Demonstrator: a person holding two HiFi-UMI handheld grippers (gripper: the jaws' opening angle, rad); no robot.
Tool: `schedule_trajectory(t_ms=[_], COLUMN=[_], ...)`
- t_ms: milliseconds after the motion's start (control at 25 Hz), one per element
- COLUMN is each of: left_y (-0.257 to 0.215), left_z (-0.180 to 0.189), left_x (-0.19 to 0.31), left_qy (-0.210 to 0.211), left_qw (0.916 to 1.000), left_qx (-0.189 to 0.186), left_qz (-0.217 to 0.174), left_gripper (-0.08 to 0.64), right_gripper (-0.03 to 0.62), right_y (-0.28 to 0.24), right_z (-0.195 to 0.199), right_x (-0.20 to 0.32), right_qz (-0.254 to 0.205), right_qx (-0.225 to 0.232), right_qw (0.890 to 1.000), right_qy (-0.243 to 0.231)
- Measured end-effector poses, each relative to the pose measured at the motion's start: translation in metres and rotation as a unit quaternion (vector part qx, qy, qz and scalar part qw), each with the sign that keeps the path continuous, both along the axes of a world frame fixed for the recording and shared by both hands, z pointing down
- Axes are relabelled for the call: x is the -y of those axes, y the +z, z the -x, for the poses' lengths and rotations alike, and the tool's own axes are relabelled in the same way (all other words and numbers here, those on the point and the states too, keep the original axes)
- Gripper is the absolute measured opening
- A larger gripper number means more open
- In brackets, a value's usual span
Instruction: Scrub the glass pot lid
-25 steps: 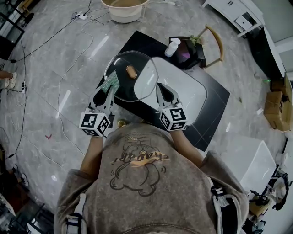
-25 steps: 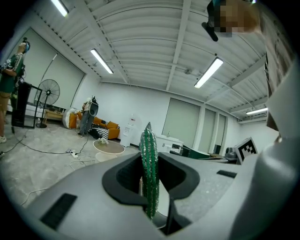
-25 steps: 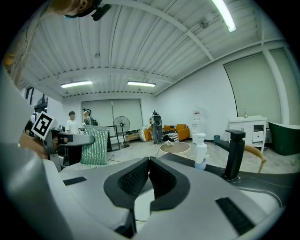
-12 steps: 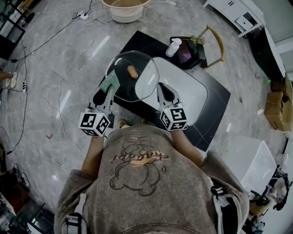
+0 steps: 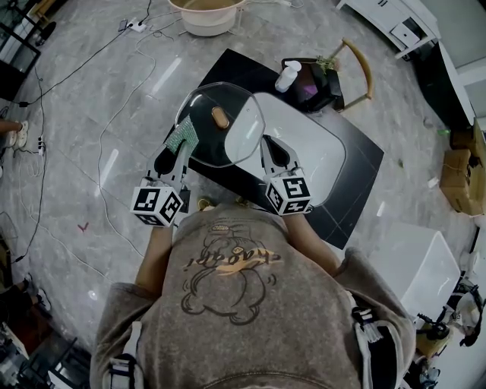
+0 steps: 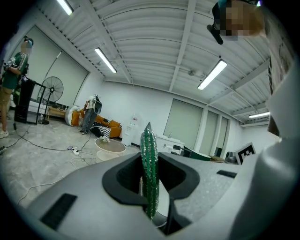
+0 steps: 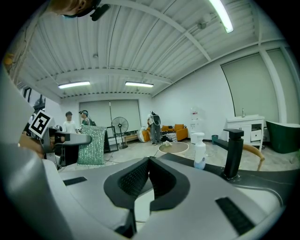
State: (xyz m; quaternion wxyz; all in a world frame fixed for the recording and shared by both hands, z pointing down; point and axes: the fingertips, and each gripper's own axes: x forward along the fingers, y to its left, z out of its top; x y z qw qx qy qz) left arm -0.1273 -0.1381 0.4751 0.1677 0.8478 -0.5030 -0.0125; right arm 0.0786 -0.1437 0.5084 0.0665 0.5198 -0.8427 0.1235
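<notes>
Pinching glass pot lid (image 5: 222, 133) rim, right gripper (image 5: 266, 145) fingers, left gripper (image 5: 177, 150) fingers clamping green cloth (image 5: 182, 136) (at lid's edge)

In the upper middle of the frame, the glass pot lid (image 5: 228, 148) is drifting a touch rightward together with the right gripper (image 5: 266, 146). Its outline is growing rounder, perhaps from a slight tilt, and its knob (image 5: 220, 116) is edging upward.

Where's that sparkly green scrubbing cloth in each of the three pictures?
Head view: left of centre, the green cloth is in the left gripper, at the left edge of the glass pot lid.
Left gripper view: centre, cloth upright between the jaws.
Right gripper view: far left, cloth.
Shared landmark: round beige tub.
</notes>
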Motion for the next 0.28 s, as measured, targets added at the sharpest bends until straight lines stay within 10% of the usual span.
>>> schedule_trajectory(t_ms=[280], left_y=[-0.0009], left_z=[-0.0006], left_x=[0.0002], left_qy=[0.0], left_qw=[1.0], left_qx=[0.001], left_qz=[0.006], left_gripper=[0.086], right_gripper=[0.026], right_y=[-0.0018], right_z=[0.0001], right_x=[0.0017], right_qz=[0.0], right_qx=[-0.004], right_qw=[1.0], right_qy=[-0.008])
